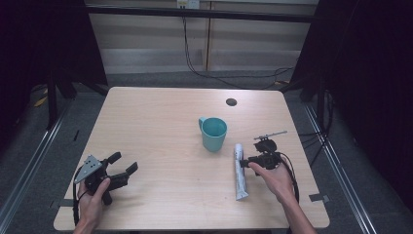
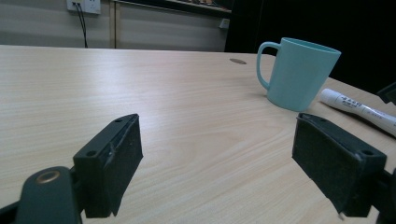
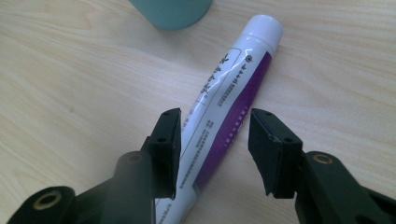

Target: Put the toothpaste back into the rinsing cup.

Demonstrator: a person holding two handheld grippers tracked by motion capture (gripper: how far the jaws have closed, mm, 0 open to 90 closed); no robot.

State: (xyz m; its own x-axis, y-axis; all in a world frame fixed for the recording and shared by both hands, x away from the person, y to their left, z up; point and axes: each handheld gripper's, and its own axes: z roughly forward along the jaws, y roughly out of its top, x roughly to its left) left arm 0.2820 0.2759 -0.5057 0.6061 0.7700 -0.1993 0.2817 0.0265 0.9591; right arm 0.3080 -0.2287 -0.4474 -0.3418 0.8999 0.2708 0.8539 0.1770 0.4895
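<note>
Left gripper (image 2: 217, 158) gapes wide, empty; right gripper (image 3: 215, 144) half-open astride the tube (image 3: 233, 93), seemingly not gripping.

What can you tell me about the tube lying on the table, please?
The tube is a soft-looking white squeeze tube with a purple band, small print and a white cap. It lies flat on the wooden table, just right of the teal mug, cap end toward the mug. The right gripper is open, its fingers straddling the tube's body without yet closing on it.
</note>
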